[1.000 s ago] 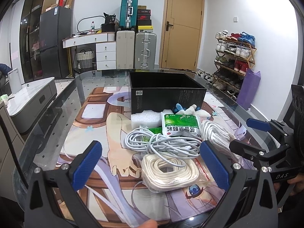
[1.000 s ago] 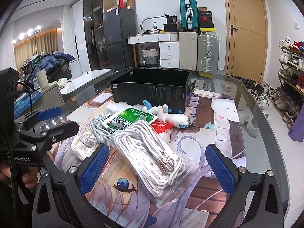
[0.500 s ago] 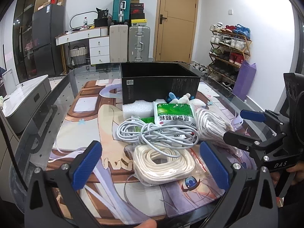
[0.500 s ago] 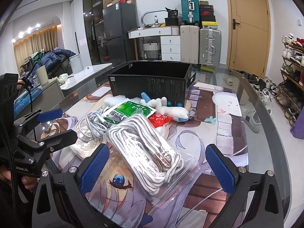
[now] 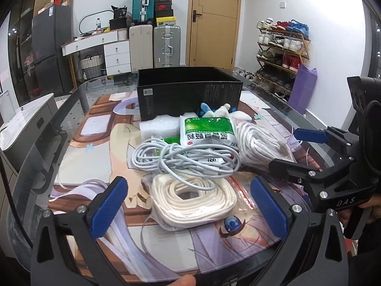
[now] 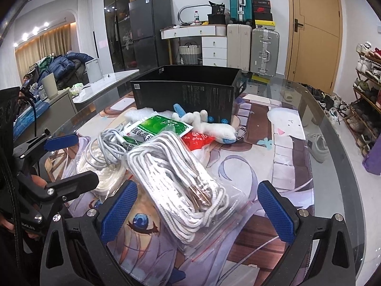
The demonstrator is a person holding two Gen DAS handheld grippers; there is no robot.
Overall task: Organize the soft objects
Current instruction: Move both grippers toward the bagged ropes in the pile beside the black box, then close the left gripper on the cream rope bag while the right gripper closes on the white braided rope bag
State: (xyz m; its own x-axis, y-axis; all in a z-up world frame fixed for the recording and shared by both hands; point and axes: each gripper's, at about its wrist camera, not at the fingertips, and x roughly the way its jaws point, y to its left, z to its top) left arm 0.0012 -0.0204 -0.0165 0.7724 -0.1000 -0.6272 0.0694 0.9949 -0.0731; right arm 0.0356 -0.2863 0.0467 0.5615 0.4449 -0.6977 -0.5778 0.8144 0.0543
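Observation:
A pile of soft things lies on the printed mat in front of an open black box (image 5: 189, 90) (image 6: 183, 88). It holds a bagged coil of cream rope (image 5: 194, 200), a tangle of grey cable (image 5: 183, 158), a bagged bundle of white cord (image 6: 176, 178) (image 5: 259, 143), a green-and-white packet (image 5: 207, 131) (image 6: 157, 126), a white foam block (image 5: 158, 126) and a white-and-blue plush toy (image 6: 207, 125). My left gripper (image 5: 189, 208) is open just short of the cream rope. My right gripper (image 6: 196, 211) is open around the near end of the bagged white cord.
The round glass table (image 6: 333, 128) carries a printed mat (image 5: 95, 157). A red packet (image 6: 197, 140) lies under the plush. Suitcases (image 5: 165, 45), a white desk, a dark fridge, a wooden door and a shoe rack (image 5: 283, 47) stand beyond. A low white counter (image 5: 26, 116) is at left.
Both grippers have drifted slightly closer over the pile and the views have shifted a little; both stay open. The objects on the mat have not moved.

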